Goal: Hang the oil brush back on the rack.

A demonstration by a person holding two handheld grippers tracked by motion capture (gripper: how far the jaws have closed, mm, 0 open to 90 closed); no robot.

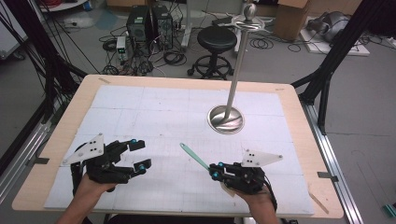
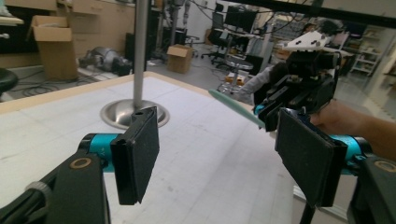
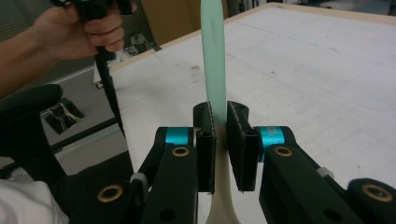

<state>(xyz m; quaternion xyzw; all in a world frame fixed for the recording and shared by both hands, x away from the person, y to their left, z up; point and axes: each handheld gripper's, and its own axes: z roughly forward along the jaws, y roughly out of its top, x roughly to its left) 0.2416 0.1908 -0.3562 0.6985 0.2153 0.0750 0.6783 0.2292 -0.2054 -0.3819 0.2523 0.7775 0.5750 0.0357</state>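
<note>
The pads (image 3: 205, 154) of the right gripper (image 1: 215, 171) are pinched on a slim utensil (image 1: 194, 156), mint green at the handle and cream at the wider end (a small spatula or spoon, by the look of it). It is held above the near right part of the table (image 1: 299, 154), the green handle pointing up and left toward the table's middle. The left gripper (image 1: 140, 154) is held over the near left, its jaws spread wide with nothing between them. A steel stand (image 1: 233, 84) rises from a round base at the far middle. A slip is judged the main risk: the handle is narrow and smooth, gripped near its middle, so a quick swing could twist it out of the pads.
</note>
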